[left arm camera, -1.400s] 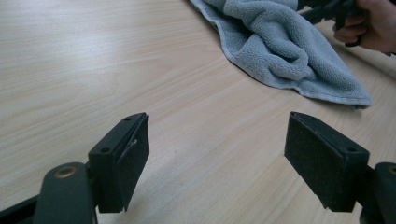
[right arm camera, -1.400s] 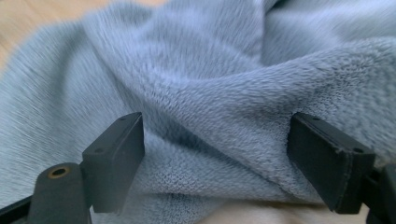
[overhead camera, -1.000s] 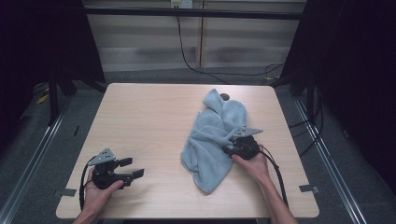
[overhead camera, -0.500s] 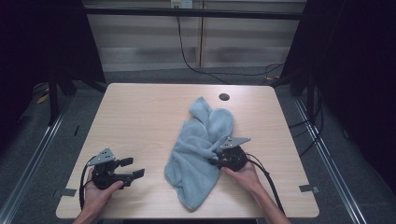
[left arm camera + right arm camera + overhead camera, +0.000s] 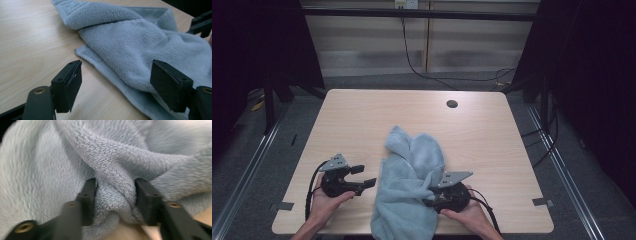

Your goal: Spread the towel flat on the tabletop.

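Since the earlier frames, the towel (image 5: 409, 192) has been dragged from the table's (image 5: 362, 120) right half toward its near middle, and the right gripper (image 5: 432, 200) has been moved with it. The towel now lies crumpled at the near edge, between the two grippers. A thick fold is seated between the right gripper's jaws, which have just been opening, though the fold is touched on both sides. The left gripper (image 5: 367, 176) is held released, just beside the towel's left edge.

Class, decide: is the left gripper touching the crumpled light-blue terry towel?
Apart. The left gripper view shows the left gripper open, bare wooden table between its near jaw and the light-blue terry towel.
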Motion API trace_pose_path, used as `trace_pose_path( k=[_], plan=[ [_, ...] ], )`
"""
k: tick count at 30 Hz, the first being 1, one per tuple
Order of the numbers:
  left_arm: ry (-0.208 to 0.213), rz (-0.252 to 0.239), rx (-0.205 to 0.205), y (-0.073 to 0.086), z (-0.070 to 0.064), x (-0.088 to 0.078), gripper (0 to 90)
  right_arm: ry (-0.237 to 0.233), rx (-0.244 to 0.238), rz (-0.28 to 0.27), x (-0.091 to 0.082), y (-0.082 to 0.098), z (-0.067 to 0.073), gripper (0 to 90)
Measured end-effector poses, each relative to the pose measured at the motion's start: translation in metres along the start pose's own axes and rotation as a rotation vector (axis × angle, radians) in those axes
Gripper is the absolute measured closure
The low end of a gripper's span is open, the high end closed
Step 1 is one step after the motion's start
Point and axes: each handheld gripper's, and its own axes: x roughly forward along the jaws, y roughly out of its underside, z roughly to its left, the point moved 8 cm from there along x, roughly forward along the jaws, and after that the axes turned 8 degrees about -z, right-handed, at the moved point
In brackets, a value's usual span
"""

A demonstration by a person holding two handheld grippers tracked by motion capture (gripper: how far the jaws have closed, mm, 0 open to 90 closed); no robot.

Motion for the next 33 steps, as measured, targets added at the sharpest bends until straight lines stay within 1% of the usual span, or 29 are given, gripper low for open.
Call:
trace_pose_path(
  k=[1, 2, 3, 4, 6, 8, 9, 10, 11, 12, 13, 15, 16, 17, 18, 19, 21, 22, 23, 24, 25, 26, 27, 28, 29, 30, 31, 32, 33],
  plan=[
    [0.0, 0.0, 0.0, 0.0, 0.0, 0.0, 25.3, 0.0, 0.0, 0.0, 0.0, 0.0, 0.0, 45.3],
    [0.008, 0.007, -0.001, -0.007, 0.001, 0.011, 25.3, 0.012, 0.009, -0.033, -0.013, -0.01, -0.007, 42.6],
    [0.008, 0.007, -0.001, -0.007, 0.001, 0.011, 25.5, 0.012, 0.009, -0.033, -0.013, -0.01, -0.007, 42.6],
    [0.012, 0.011, -0.008, -0.014, 0.002, 0.021, 25.7, 0.037, 0.005, -0.077, -0.027, -0.023, -0.015, 40.4],
    [0.016, 0.01, 0.001, -0.019, 0.003, 0.031, 26.8, 0.063, 0.009, -0.12, -0.039, -0.036, -0.025, 40.1],
    [0.019, 0.013, -0.004, -0.02, 0.003, 0.037, 27.3, 0.072, 0.014, -0.13, -0.041, -0.041, -0.03, 40.1],
    [0.019, 0.021, -0.008, -0.019, 0.005, 0.044, 27.3, 0.083, 0.016, -0.132, -0.042, -0.045, -0.036, 40.2],
    [0.016, 0.023, -0.014, -0.017, 0.006, 0.049, 27.5, 0.104, 0.019, -0.129, -0.038, -0.05, -0.047, 40.0],
    [0.014, 0.028, -0.018, -0.014, 0.007, 0.053, 27.9, 0.108, 0.031, -0.117, -0.024, -0.053, -0.061, 38.6],
    [0.025, 0.05, -0.013, -0.009, 0.008, 0.056, 28.9, 0.108, 0.044, -0.11, -0.015, -0.054, -0.068, 36.3],
    [0.02, 0.044, -0.012, -0.009, 0.01, 0.056, 29.6, 0.105, 0.051, -0.1, -0.007, -0.054, -0.073, 33.9],
    [0.049, 0.03, -0.054, -0.009, 0.011, 0.058, 29.7, 0.099, 0.07, -0.091, 0.014, -0.052, -0.082, 31.6],
    [0.049, 0.03, -0.054, -0.009, 0.011, 0.058, 29.4, 0.099, 0.07, -0.091, 0.014, -0.052, -0.082, 31.6],
    [0.052, 0.038, -0.056, -0.008, 0.01, 0.061, 29.4, 0.082, 0.083, -0.091, 0.024, -0.051, -0.084, 29.8],
    [0.071, 0.068, -0.03, -0.002, 0.006, 0.067, 28.3, 0.082, 0.078, -0.061, 0.041, -0.047, -0.087, 26.3],
    [0.071, 0.068, -0.03, -0.002, 0.006, 0.067, 27.1, 0.075, 0.066, -0.032, 0.049, -0.044, -0.087, 24.1],
    [0.077, 0.094, -0.017, 0.003, 0.003, 0.072, 24.9, 0.066, 0.076, -0.021, 0.055, -0.042, -0.086, 22.8],
    [0.078, 0.095, -0.003, 0.006, -0.001, 0.074, 25.1, 0.071, 0.066, 0.005, 0.063, -0.036, -0.086, 22.0],
    [0.081, 0.103, 0.007, 0.008, -0.003, 0.075, 26.4, 0.075, 0.06, 0.009, 0.066, -0.035, -0.085, 22.1],
    [0.085, 0.103, 0.012, 0.009, -0.004, 0.076, 28.1, 0.078, 0.058, 0.01, 0.065, -0.034, -0.084, 23.7],
    [0.085, 0.103, 0.012, 0.009, -0.004, 0.076, 35.9, 0.078, 0.058, 0.01, 0.065, -0.034, -0.084, 23.7],
    [0.093, 0.099, 0.023, 0.01, -0.007, 0.075, 35.9, 0.079, 0.064, 0.014, 0.064, -0.033, -0.083, 28.2],
    [0.09, 0.099, 0.03, 0.01, -0.009, 0.075, 51.5, 0.09, 0.047, 0.017, 0.065, -0.029, -0.08, 34.6],
    [0.1, 0.1, 0.038, 0.01, -0.011, 0.074, 58.0, 0.088, 0.038, 0.013, 0.064, -0.029, -0.079, 42.4],
    [0.1, 0.1, 0.038, 0.01, -0.011, 0.074, 65.6, 0.066, 0.041, 0.019, 0.063, -0.03, -0.075, 48.5],
    [0.107, 0.098, 0.041, 0.01, -0.012, 0.073, 65.6, 0.066, 0.041, 0.019, 0.063, -0.03, -0.075, 48.5],
    [0.106, 0.092, 0.033, 0.009, -0.012, 0.072, 74.6, 0.05, 0.043, 0.03, 0.062, -0.031, -0.072, 64.0],
    [0.108, 0.088, 0.034, 0.008, -0.012, 0.071, 74.6, 0.05, 0.043, 0.03, 0.062, -0.031, -0.072, 64.0],
    [0.112, 0.079, 0.026, 0.006, -0.012, 0.069, 76.2, 0.05, 0.038, 0.03, 0.061, -0.032, -0.072, 67.5]
  ],
)
